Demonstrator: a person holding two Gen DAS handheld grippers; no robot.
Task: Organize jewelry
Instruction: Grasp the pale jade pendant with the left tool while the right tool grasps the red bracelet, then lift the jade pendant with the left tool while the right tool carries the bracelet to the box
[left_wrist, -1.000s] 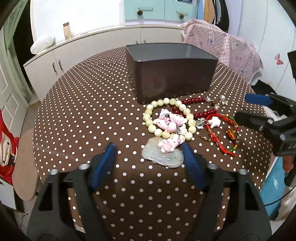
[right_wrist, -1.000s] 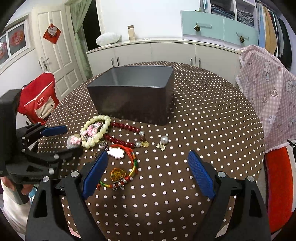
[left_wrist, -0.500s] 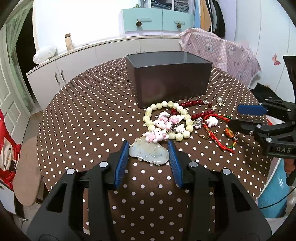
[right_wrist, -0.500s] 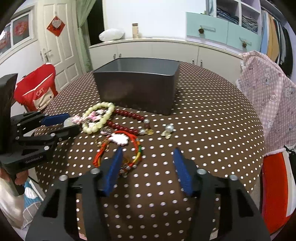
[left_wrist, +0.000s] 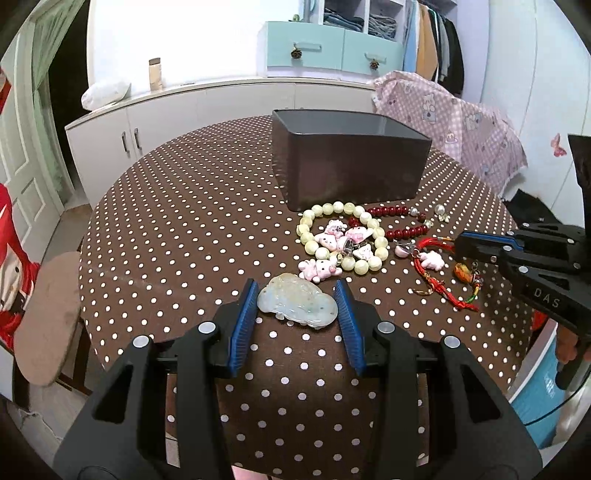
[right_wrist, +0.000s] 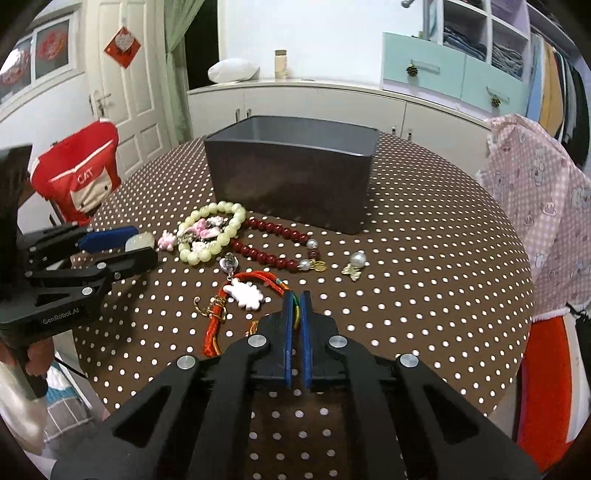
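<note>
R jaws pinched on red cord bracelet; L jaws clamped on pale jade pendant.

R gripper (right_wrist: 296, 306): jaws just been closing, now nearly together w/ multicolour end of red cord bracelet (right_wrist: 255, 277) nipped between pads; rest of cord w/ white charm trailing left on table (right_wrist: 424, 295). L gripper (left_wrist: 295, 301): jaws partway apart, blue pads touching both sides of jade pendant (left_wrist: 297, 304), pendant flat on table. Just beyond: pink charm, then cream bead bracelet (left_wrist: 343, 236) ringing more pink charms. Dark red bead bracelet (right_wrist: 273, 243) beside it, pearl earring (right_wrist: 356, 262) further right. Dark grey box (right_wrist: 291, 177) behind the lot, near the beads, upright, open-topped.
</note>
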